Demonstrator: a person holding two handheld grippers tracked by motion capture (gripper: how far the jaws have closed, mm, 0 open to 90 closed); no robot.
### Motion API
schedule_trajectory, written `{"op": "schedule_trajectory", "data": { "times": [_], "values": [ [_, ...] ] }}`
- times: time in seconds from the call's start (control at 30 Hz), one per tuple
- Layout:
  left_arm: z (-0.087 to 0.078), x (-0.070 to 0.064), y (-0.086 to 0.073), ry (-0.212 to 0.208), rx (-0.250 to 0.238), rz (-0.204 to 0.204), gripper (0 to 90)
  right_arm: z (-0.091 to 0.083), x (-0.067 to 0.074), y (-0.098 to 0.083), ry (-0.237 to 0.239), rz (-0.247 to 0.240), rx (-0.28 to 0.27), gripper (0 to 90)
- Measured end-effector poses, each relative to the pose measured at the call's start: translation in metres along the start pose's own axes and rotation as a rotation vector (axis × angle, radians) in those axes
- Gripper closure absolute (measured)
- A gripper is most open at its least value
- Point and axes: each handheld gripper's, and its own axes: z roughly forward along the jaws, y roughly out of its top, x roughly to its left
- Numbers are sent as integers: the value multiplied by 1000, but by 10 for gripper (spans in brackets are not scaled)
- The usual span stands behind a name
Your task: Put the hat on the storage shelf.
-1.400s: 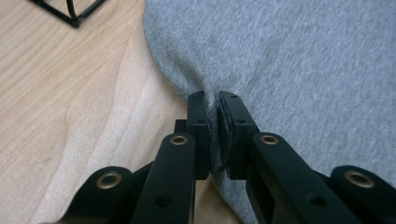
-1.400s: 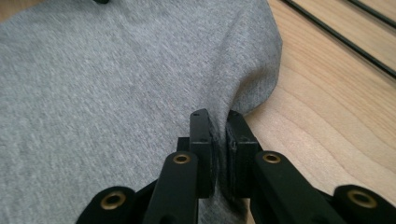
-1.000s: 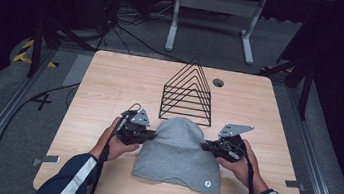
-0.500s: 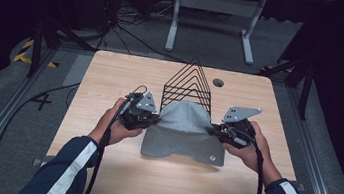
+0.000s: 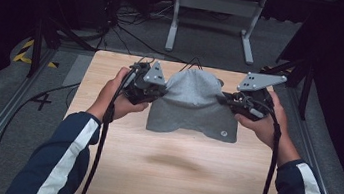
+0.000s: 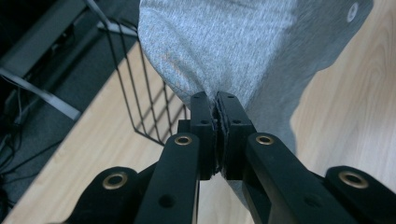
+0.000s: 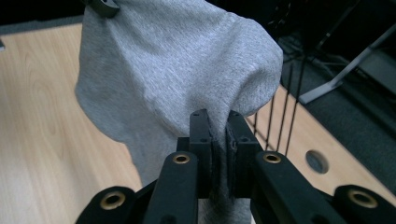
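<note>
High view has my left tool (image 5: 157, 89) and right tool (image 5: 226, 100) each clamping the grey hat (image 5: 193, 102) aloft, probably bound for the wire rack (image 6: 149, 100) next.

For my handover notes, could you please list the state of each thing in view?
Grey beanie: lifted off the table, hanging between both grippers.
Left gripper: shut on the beanie's edge.
Right gripper: shut on the opposite edge.
Wire rack: upright on the table behind the beanie.

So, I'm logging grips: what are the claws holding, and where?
Both hold the grey knitted fabric hat: left claw pinches one side edge, right claw the opposite.
</note>
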Motion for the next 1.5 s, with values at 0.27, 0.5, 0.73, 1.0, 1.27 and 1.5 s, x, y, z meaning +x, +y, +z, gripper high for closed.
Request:
{"op": "schedule_trajectory", "data": {
  "times": [0.27,0.5,0.73,1.0,1.27,1.5],
  "values": [
    [-13,31,24,39,-74,-59,867,-8,-26,26,-32,29,-79,835],
    [-18,50,46,79,-108,-62,867,-9,-48,45,-85,62,-137,836],
    [-2,68,53,95,-121,-104,868,1,-65,54,-132,96,-170,837],
    [14,78,54,106,-126,-131,868,9,-77,56,-153,121,-175,837],
    [30,81,46,89,-130,-164,867,24,-79,47,-141,132,-159,837],
    [20,75,41,67,-147,-146,868,25,-74,38,-100,121,-164,837]
  ]
}}
